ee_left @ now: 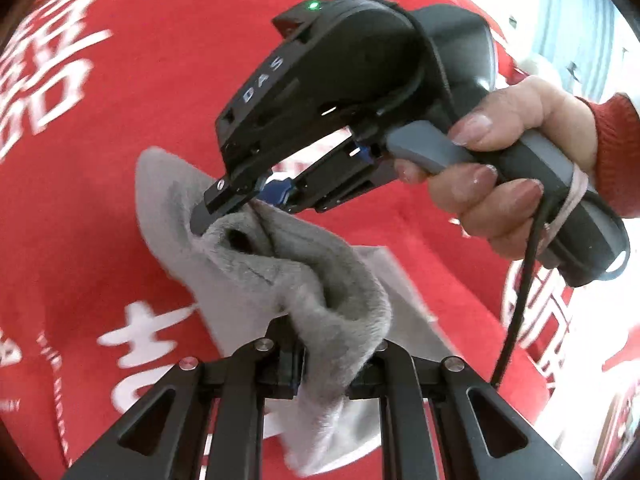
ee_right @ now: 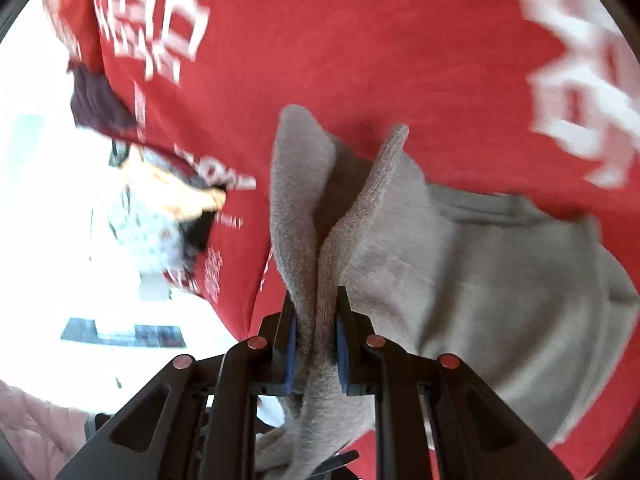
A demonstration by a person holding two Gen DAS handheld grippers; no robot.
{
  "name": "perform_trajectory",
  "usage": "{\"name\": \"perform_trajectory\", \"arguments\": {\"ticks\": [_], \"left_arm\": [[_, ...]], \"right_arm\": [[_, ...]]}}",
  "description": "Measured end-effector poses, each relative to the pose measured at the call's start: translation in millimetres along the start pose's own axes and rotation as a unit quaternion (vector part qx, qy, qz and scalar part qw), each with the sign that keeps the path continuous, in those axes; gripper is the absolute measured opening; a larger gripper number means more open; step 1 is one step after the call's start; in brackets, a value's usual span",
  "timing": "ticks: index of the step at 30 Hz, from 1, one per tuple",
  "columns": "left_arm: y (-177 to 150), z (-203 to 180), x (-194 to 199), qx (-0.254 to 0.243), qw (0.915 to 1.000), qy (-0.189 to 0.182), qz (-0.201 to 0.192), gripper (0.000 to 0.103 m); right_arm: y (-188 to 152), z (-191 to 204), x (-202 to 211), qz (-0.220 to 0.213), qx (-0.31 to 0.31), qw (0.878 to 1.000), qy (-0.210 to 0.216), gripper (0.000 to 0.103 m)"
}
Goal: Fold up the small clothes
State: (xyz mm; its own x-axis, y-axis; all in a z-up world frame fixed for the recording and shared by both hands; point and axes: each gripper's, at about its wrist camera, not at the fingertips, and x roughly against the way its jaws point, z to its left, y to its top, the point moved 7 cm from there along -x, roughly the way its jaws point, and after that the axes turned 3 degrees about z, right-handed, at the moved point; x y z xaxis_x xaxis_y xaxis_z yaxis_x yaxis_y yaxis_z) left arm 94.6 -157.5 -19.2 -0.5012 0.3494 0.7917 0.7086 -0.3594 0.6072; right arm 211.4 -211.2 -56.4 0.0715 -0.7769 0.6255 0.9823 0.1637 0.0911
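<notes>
Lots of blur here, so some of this is rough. In the left wrist view the white lettering at the upper left of the red cloth is smeared and I can't read it. That cloth covers the bench edge to edge, so the bench itself stays hidden. The grey sock runs from the middle of the frame down to the bottom centre, where the left gripper has its jaws clenched on the fluffy cuff; the pads are buried in the fabric. Just above the middle, the right gripper comes in from the upper right and is pinching the sock's other end, jaws closed on it. The right hand wraps the handle at the right edge, red sleeve cut off by the frame.

In the right wrist view, the far left is blown out white, with a blurry patterned thing I can't identify. The sock fills the middle and right, two folds sticking up, clamped between the blue pads at the bottom centre. The red cloth lies behind it.
</notes>
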Motion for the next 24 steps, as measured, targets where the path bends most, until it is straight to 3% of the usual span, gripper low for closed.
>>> {"name": "perform_trajectory", "arguments": {"ticks": [5, 9, 12, 15, 16, 17, 19, 21, 23, 24], "left_arm": [[-11.1, -61.6, -55.5, -0.036, 0.9976, -0.035, 0.048, 0.015], [-39.0, -97.8, -101.1, -0.055, 0.9923, -0.047, 0.101, 0.015], [-58.2, -105.6, -116.5, -0.053, 0.9896, -0.042, 0.128, 0.015], [-62.4, -104.8, -116.8, -0.043, 0.9893, -0.039, 0.134, 0.015], [-62.7, -105.4, -115.4, -0.043, 0.9887, -0.036, 0.139, 0.022], [-62.3, -106.5, -113.5, -0.045, 0.9874, -0.04, 0.146, 0.048], [-55.9, -105.7, -106.2, -0.044, 0.9882, -0.035, 0.143, 0.072], [-49.9, -100.1, -90.5, -0.035, 0.9887, -0.046, 0.139, 0.072], [-46.3, -92.7, -75.9, -0.022, 0.9884, -0.047, 0.143, 0.072], [-44.6, -84.5, -67.8, -0.012, 0.9885, -0.047, 0.143, 0.072]], "right_arm": [[-34.3, -91.2, 38.5, -0.039, -0.075, 0.996, -0.024, 0.017], [-65.7, -164.8, 32.0, -0.039, -0.142, 0.988, -0.045, 0.018], [-83.1, -199.3, 16.0, -0.038, -0.178, 0.982, -0.045, 0.018], [-84.6, -207.2, 10.9, -0.048, -0.184, 0.981, -0.035, 0.018], [-83.2, -206.5, 10.6, -0.047, -0.182, 0.981, -0.039, 0.019], [-80.4, -203.6, 9.1, -0.044, -0.178, 0.982, -0.044, 0.021], [-79.0, -202.0, 13.2, -0.033, -0.173, 0.982, -0.061, 0.023], [-80.2, -202.2, 21.3, -0.024, -0.175, 0.982, -0.068, 0.031], [-84.7, -196.0, 30.3, -0.02, -0.176, 0.981, -0.077, 0.052], [-88.2, -195.3, 37.0, -0.023, -0.175, 0.981, -0.078, 0.053]]}}
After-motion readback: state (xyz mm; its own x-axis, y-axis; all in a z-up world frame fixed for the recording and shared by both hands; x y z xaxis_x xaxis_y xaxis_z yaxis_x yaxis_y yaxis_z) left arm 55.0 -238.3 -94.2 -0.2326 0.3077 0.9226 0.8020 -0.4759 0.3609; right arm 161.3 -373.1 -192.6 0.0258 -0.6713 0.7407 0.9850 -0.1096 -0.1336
